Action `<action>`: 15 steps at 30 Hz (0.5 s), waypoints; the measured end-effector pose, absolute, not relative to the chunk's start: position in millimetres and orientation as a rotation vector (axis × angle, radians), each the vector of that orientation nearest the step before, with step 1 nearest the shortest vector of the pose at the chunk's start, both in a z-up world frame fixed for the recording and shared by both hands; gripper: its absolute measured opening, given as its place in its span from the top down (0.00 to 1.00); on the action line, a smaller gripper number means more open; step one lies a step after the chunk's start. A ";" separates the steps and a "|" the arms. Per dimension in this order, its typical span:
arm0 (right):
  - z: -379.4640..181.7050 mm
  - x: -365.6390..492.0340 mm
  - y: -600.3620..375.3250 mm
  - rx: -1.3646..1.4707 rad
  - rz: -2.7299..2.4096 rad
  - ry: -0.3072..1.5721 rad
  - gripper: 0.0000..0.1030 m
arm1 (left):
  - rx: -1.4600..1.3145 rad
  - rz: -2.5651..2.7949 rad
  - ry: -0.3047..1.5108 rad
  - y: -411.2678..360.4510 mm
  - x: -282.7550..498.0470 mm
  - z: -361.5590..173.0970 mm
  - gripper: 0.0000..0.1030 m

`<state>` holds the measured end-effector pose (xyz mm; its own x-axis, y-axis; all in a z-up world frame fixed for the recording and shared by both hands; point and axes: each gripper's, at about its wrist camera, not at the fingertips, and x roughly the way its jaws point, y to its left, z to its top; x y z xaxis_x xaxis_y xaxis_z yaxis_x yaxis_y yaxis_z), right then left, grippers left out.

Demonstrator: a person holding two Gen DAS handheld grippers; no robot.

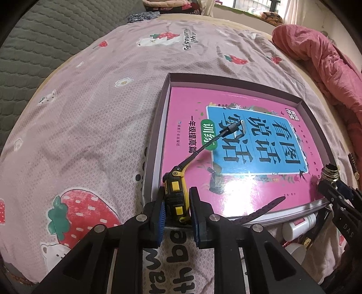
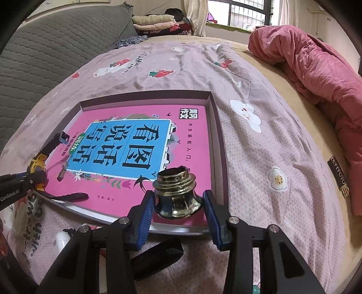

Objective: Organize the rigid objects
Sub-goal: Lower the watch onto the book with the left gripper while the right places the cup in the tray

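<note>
A bed with a strawberry-print sheet [image 1: 95,117] held a shallow box [image 2: 217,126] containing a pink book [image 2: 194,135]. The left gripper [image 1: 176,211] was nearly closed on a yellow tape measure [image 1: 175,192] at the box's near corner, its strap reaching over the book. The right gripper [image 2: 178,211], half open, gripped a brass fitting [image 2: 176,194] above the book's near edge.

Bed with pink strawberry-print sheet [image 2: 260,158], grey quilted headboard [image 2: 56,45] on the left, crumpled red blanket [image 2: 316,74] right. Barred window [image 2: 248,13] at back, daylight coming in, folded clothes stacked [image 2: 153,22] beside curtain.
</note>
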<state>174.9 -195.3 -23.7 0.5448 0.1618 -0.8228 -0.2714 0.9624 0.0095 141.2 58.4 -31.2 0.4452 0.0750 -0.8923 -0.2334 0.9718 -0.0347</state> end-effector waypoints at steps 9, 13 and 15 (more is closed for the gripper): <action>-19.7 168.6 -201.0 -0.100 0.260 0.954 0.57 | -0.161 0.179 1.085 56.9 135.8 -27.1 0.79; -17.5 166.4 -203.5 -0.095 0.251 0.947 0.57 | -0.169 0.167 1.073 56.9 131.3 -24.2 0.79; -16.9 165.9 -205.5 -0.083 0.250 0.946 0.57 | -0.178 0.164 1.071 57.5 129.9 -23.0 0.79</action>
